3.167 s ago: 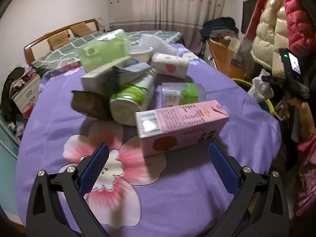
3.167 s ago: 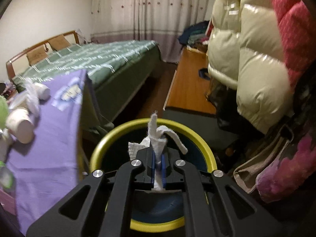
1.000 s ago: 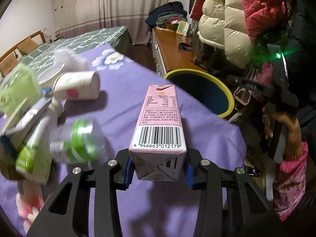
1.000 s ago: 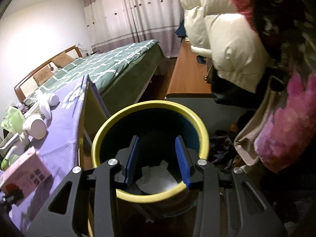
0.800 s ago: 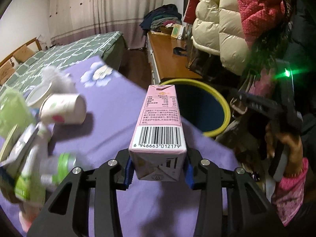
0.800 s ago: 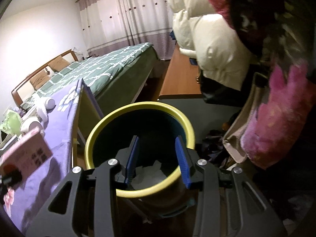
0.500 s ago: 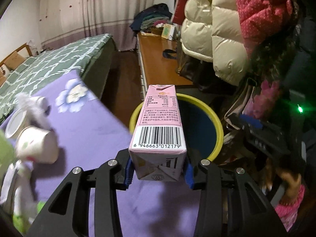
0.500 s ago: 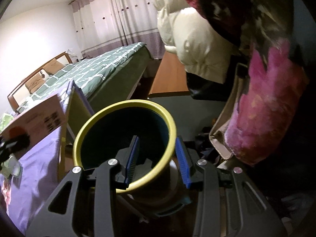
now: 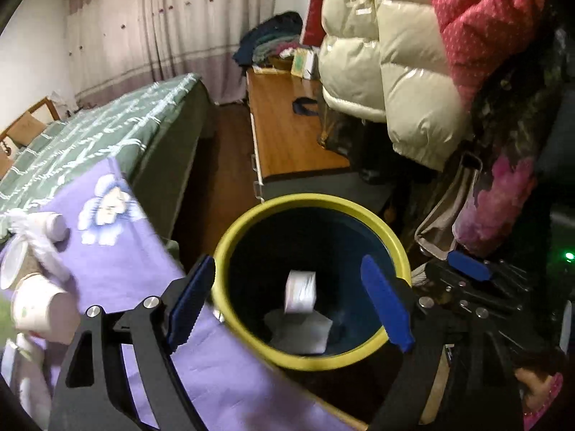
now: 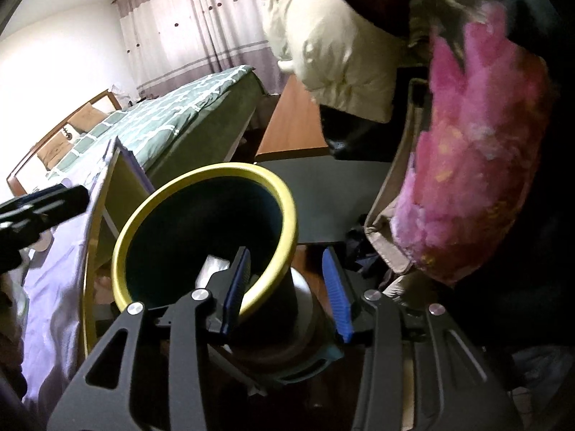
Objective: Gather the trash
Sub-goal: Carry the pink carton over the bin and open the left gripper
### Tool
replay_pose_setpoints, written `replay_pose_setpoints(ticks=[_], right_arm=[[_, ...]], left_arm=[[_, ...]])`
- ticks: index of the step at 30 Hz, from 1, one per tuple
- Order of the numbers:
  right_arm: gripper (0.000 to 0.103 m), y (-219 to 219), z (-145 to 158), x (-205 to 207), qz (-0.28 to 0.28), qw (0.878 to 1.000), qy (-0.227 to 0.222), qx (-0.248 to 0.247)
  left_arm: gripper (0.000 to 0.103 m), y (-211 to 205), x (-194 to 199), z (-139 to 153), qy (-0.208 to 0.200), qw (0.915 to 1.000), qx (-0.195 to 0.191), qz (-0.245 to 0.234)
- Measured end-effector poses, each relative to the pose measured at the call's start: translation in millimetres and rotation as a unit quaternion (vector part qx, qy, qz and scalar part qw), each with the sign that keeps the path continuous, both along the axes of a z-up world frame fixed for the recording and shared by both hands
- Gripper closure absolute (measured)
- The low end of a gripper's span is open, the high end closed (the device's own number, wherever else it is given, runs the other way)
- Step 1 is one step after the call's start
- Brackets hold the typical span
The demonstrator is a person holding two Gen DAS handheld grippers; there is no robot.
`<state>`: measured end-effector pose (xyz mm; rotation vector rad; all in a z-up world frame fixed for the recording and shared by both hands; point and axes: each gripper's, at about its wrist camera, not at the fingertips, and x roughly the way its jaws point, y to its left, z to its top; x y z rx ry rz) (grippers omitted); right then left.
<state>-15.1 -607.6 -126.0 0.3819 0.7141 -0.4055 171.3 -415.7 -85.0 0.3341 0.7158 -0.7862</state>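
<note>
The pink drink carton (image 9: 301, 291) is dropping end-on inside the dark bin with the yellow rim (image 9: 312, 201), above a crumpled white tissue (image 9: 298, 334) at the bottom. My left gripper (image 9: 287, 262) hangs over the bin's near edge. Its jaws are opening wide and nothing is between its blue pads (image 9: 187, 298). My right gripper (image 10: 287, 253) is low beside the same bin (image 10: 201, 183), whose rim crosses in front of its left finger. Its jaws are opening a little and hold nothing. It also shows in the left wrist view as the right gripper (image 9: 467, 265).
The purple flowered tablecloth (image 9: 118, 262) ends just left of the bin, with paper cups (image 9: 36, 309) and other trash on it. A green bed (image 9: 90, 136), a wooden cabinet (image 9: 287, 133) and hanging padded coats (image 9: 377, 54) surround the bin. A pink fluffy garment (image 10: 478, 161) hangs on the right.
My left gripper carried the pink carton from over the table to above the bin, then opened, and the carton fell in. My right gripper sank a little beside the bin.
</note>
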Motion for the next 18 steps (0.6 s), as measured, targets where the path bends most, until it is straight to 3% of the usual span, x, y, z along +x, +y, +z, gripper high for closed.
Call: replay_pose_setpoints(ticks=[10,13,18], right_arm=[[0.060,51,12,27,0.063,0.998,-0.001,-0.008],[0.059,73,19,37,0.085,0.996,0.000,-0.016],[0.059,118,32,56,0.130,0.991,-0.001,-0.027]], left_arm=[[0.014,127,-9,35,-0.056,0.9929,-0.038,0.097],[0.013,177,-8,45,-0.069,0.9860,-0.050,0.143],[0.012,262,-3,59,-0.104,0.9675,-0.057,0.223]])
